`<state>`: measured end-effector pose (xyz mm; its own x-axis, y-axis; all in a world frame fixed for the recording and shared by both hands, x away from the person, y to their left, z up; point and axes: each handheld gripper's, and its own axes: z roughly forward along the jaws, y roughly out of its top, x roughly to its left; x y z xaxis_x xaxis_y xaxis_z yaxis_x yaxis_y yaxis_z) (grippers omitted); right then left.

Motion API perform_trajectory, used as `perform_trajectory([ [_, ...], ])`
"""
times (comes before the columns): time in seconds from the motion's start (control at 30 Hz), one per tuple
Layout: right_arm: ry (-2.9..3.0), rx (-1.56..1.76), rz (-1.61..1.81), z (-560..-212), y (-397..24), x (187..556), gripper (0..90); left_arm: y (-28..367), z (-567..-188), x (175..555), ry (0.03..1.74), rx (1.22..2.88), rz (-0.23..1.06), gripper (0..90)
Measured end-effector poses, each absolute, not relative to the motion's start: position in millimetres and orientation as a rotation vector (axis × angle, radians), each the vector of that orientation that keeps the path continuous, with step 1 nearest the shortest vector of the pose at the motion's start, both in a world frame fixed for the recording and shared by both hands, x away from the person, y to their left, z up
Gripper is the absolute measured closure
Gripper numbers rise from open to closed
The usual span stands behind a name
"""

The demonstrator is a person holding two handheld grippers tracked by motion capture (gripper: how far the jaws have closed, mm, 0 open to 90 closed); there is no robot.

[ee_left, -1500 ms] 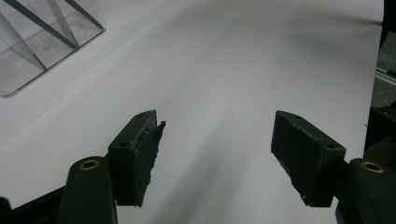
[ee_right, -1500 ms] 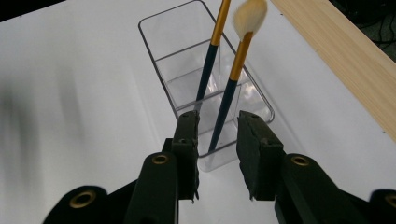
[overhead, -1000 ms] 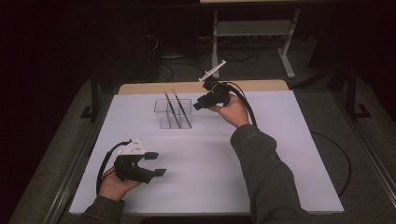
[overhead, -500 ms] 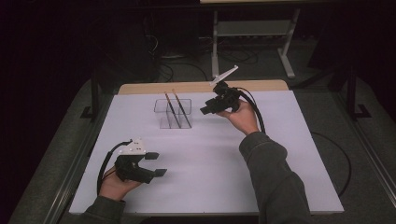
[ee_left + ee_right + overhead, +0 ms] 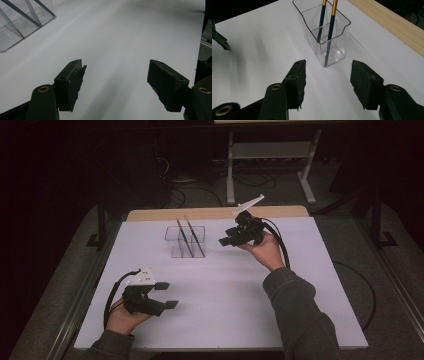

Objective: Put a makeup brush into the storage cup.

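Resting low at the near left of the white table [image 5: 300,285], the left gripper [image 5: 167,295] has its jaws spread wide with nothing between them; further right, the clear holder [image 5: 187,242] stands upright near the far edge with two pencils [image 5: 192,235] leaning inside; rightmost, the right gripper [image 5: 227,240] hangs beside the holder, its jaws having just been opening, empty. Judging by this, placing looks done; next would call for drawing the right hand clear without nudging the holder.

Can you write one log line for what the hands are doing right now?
right gripper: open, empty, jaws just opening, near clear box | two sticks: in box | left gripper: open, empty, over table
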<state>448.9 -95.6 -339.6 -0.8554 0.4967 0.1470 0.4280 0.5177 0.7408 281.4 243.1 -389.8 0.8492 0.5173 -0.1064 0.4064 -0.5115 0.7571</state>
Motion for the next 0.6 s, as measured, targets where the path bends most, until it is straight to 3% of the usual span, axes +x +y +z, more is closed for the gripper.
perform_trajectory([
  [0.6,2.642,0.851,1.293,-346,-118,433,37.5,244,-389,282,0.660,2.184,0.189,26.4],
])
